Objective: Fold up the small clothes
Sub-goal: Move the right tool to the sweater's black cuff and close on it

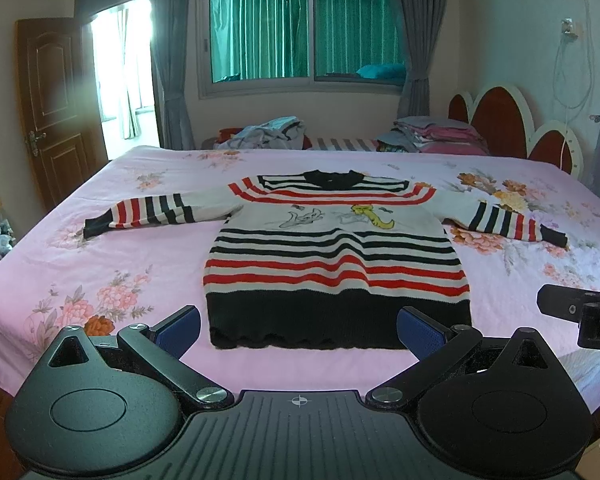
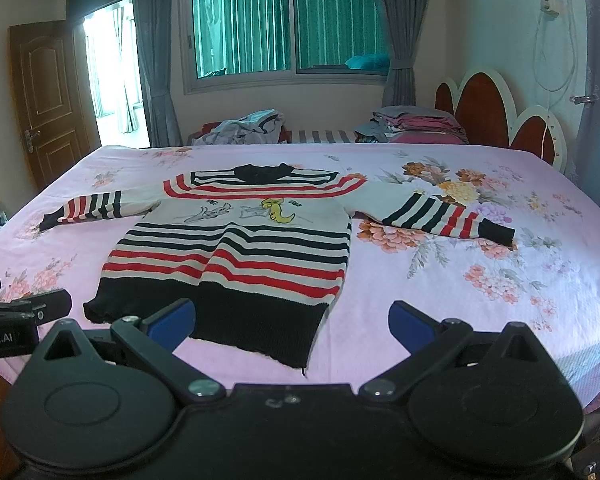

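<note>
A small knitted sweater [image 1: 332, 256] with red, black and white stripes and a cartoon print lies flat on the pink floral bed sheet [image 1: 100, 264], both sleeves spread out sideways. Its black hem faces me. My left gripper [image 1: 298, 332] hovers open just in front of the hem, nothing between its blue pads. In the right wrist view the same sweater [image 2: 236, 248] sits left of centre. My right gripper [image 2: 292, 326] is open over the hem's right corner and the bare sheet [image 2: 480, 300]. Each gripper shows at the edge of the other's view.
Behind the bed, a pile of loose clothes [image 1: 268, 132] and a stack of folded ones [image 1: 432, 130] lie on a low bench under the window. A red and white headboard [image 1: 512, 120] stands at the right. A wooden door [image 1: 52, 108] is open on the left.
</note>
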The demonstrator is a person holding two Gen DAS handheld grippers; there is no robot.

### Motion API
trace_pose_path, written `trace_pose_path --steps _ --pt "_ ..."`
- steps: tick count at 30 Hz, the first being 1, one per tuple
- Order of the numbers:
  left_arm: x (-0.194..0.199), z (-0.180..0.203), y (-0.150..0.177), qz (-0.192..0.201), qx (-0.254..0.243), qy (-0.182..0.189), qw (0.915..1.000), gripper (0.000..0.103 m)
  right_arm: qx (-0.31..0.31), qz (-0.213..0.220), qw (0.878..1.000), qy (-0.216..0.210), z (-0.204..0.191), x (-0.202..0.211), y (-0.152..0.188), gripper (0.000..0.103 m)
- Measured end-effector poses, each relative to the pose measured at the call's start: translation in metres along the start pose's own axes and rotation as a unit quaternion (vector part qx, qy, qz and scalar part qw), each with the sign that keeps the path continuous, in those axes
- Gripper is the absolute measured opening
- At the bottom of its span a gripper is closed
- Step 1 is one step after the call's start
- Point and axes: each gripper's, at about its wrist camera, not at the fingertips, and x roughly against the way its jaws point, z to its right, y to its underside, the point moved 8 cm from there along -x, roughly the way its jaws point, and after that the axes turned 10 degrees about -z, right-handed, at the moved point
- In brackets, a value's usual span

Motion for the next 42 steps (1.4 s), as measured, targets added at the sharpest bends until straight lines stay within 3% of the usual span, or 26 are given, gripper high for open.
trace_pose_path --steps 14,24,28,35,39,42 --pt "-0.013 -0.004 -0.01 -0.002 -0.019 -0.012 0.9998 0.103 -0.005 -0.008 1.0 -0.002 0.002 -0.017 -0.006 0.103" --pt "-0.07 -0.008 -0.058 0.001 -0.021 0.006 0.9998 0.103 -0.033 -0.013 0.999 0.027 0.018 -0.061 -0.042 0.103" --pt "-0.104 -0.01 -0.079 -0.01 -0.007 0.028 0.9995 0.103 -0.053 -0.015 0.998 0.04 0.028 -0.084 -0.057 0.103" --pt "-0.149 -0.007 -0.119 -0.004 0.01 0.116 0.9932 0.103 -0.107 -0.008 0.992 0.059 0.055 -0.114 -0.085 0.102" --pt "-0.178 0.001 -0.137 -0.002 -0.01 0.094 0.9955 0.103 -0.122 -0.006 0.989 0.085 0.07 -0.128 -0.094 0.096" --pt "-0.196 0.012 -0.147 -0.007 -0.011 0.109 0.994 0.103 -0.133 -0.012 0.986 0.098 0.086 -0.137 -0.098 0.092"
